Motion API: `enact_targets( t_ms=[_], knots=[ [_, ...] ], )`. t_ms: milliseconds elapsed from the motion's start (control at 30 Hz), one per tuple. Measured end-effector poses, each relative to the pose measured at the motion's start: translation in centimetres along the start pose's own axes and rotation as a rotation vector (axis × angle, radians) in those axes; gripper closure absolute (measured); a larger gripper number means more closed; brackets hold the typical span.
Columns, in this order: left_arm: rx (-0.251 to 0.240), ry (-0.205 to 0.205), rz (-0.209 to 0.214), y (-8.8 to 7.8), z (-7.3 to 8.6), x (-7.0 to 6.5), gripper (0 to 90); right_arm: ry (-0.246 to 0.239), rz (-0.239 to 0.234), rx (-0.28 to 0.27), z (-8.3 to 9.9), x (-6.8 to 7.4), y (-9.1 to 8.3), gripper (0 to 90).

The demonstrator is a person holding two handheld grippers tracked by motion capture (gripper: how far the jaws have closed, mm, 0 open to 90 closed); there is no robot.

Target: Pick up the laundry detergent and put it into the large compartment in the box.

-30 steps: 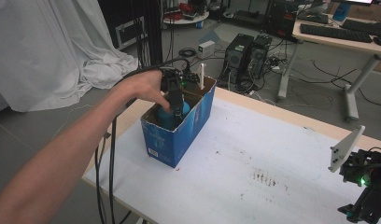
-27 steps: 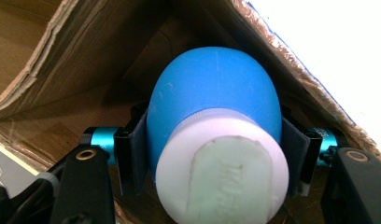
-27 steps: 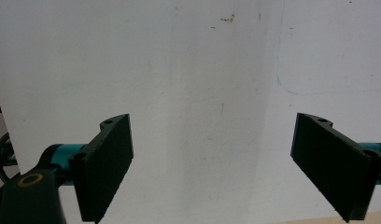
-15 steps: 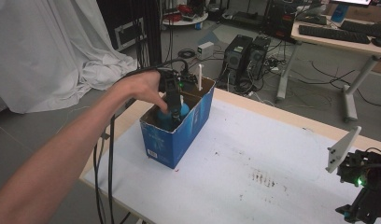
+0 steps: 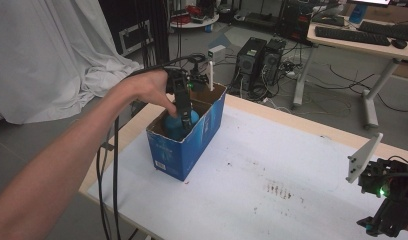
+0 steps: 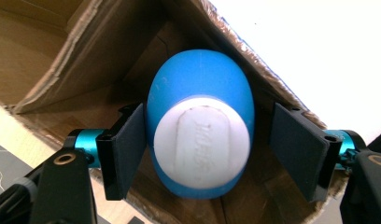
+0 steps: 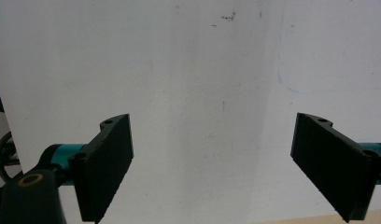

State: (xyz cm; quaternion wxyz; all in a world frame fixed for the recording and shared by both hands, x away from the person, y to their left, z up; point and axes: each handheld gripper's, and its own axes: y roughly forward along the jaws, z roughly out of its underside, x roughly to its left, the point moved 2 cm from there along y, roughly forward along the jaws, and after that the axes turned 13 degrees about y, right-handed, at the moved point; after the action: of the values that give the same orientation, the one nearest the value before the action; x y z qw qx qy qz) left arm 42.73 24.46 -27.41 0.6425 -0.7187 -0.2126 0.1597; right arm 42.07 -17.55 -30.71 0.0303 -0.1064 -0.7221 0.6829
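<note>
A blue bottle with a white cap stands inside an open blue cardboard box at the table's left side. My left gripper reaches down into the box, its jaws set on either side of the bottle. In the left gripper view my left gripper is open: one pad touches the bottle, the other pad stands apart from it. My right gripper hovers low at the table's front right corner. It is open over bare white tabletop, nothing between its jaws.
The white table has faint dark smudges near the middle. Brown inner walls of the box close in around the bottle. Beyond the table are computer towers, a desk with a keyboard and a white sheet.
Almost nothing differs: the left hand stays in the box around the bottle, and the right gripper holds its place at the front right.
</note>
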Motion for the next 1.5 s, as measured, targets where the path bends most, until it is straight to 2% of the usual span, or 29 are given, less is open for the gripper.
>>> enact_targets(
  t_ms=[300,500,667,933,1067,1133,1267,1500],
  knots=[
    [-0.021,0.047,-0.035,-2.3,-1.2,-1.0,26.9,0.001,-0.001,-0.004,-0.1,0.1,-0.1,12.1],
    [-0.012,0.071,-0.06,-3.3,-2.5,-1.8,26.9,0.007,0.001,-0.007,0.0,0.1,-0.2,12.1],
    [-0.025,0.109,-0.054,-3.9,-4.0,-2.8,26.9,0.008,0.001,-0.006,0.1,0.1,-0.3,12.2],
    [-0.056,0.198,-0.046,-4.8,-6.9,-4.9,23.3,0.01,0.0,-0.011,0.1,0.1,-0.3,12.2],
    [-0.06,0.274,-0.052,-4.7,-8.3,-6.1,19.6,0.018,0.006,-0.015,0.0,0.0,-0.4,12.1],
    [-0.068,0.308,-0.056,-4.6,-9.0,-6.7,16.8,0.01,0.005,-0.014,0.0,0.0,-0.5,12.1],
    [-0.057,0.366,-0.041,-3.9,-10.3,-7.6,16.7,0.022,0.012,-0.02,0.0,0.0,-0.6,12.1],
    [-0.031,0.433,-0.029,-2.6,-12.0,-8.8,16.8,0.028,0.013,-0.025,0.0,0.0,-0.7,12.2]
  ],
)
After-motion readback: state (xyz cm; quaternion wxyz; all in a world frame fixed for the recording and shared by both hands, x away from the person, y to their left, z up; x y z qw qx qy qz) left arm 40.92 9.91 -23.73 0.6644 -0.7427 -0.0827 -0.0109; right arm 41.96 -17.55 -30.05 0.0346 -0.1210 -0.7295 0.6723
